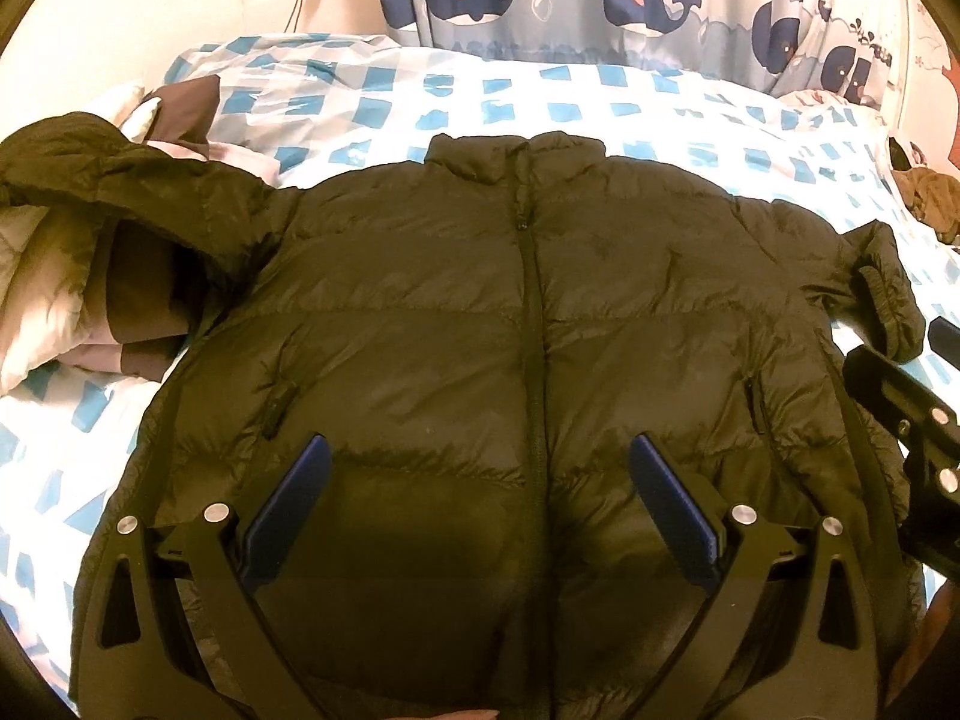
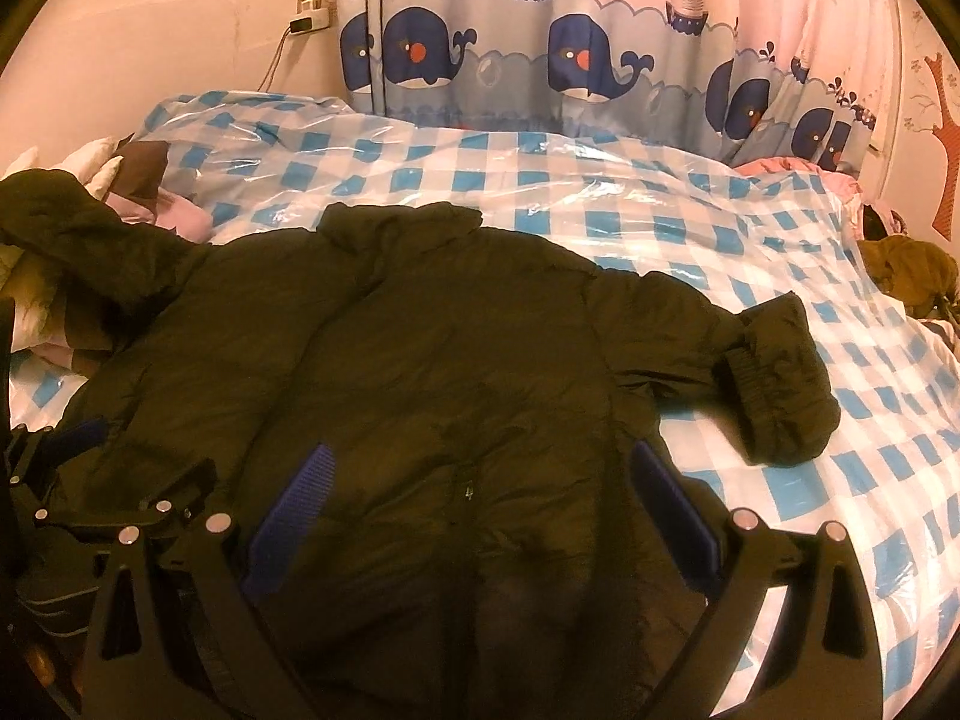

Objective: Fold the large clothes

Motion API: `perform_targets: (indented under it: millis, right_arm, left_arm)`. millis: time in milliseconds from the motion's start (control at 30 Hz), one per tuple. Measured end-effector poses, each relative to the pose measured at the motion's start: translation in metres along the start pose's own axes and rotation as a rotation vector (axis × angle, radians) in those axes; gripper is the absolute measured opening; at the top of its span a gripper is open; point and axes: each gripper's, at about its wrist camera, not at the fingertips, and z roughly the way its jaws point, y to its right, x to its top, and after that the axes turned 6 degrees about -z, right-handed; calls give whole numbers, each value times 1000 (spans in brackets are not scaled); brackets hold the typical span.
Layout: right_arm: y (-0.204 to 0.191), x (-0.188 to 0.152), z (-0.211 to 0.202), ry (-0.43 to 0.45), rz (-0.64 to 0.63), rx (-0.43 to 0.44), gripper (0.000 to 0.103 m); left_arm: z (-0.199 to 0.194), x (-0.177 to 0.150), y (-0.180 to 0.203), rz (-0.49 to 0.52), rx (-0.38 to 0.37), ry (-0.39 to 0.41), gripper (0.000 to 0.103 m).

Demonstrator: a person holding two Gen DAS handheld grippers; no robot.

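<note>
A dark olive puffer jacket [image 1: 480, 312] lies front up and zipped on the checked bed cover, collar toward the curtain. Its left sleeve [image 1: 108, 180] is draped over a pile of bedding; the right sleeve [image 2: 774, 384] is bent back with its cuff on the cover. My left gripper [image 1: 480, 450] hovers open over the jacket's lower front, blue pads apart on either side of the zip. My right gripper [image 2: 480, 456] is open above the jacket's lower right part near a pocket. The right gripper's frame [image 1: 912, 420] shows at the left view's right edge, and the left gripper [image 2: 90, 480] shows at the right view's left edge.
The bed carries a blue-and-white checked plastic cover [image 2: 660, 192]. A heap of cream and brown bedding [image 1: 72, 300] lies at the left. Another olive garment [image 2: 906, 270] sits at the far right. A whale-print curtain [image 2: 540, 60] and a wall socket with cable [image 2: 309, 18] are behind.
</note>
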Motion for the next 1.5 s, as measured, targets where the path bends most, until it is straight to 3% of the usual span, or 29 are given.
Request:
perform_targets:
  millis: [933, 1167, 1267, 1367, 1500]
  right_arm:
    - [-6, -3, 5, -3, -8, 28, 95]
    - [-3, 0, 5, 27, -79, -4, 96]
    - [35, 14, 0, 91, -125, -103, 96]
    - [108, 24, 5, 117, -37, -147, 96]
    - [176, 22, 48, -2, -57, -235, 96]
  left_arm:
    - [-1, 0, 1, 1, -3, 3, 96]
    - [0, 0, 2, -5, -4, -7, 96]
    - [4, 1, -2, -17, -2, -18, 96]
    - [6, 2, -7, -34, -6, -23, 96]
    - [8, 2, -9, -37, -2, -22, 96]
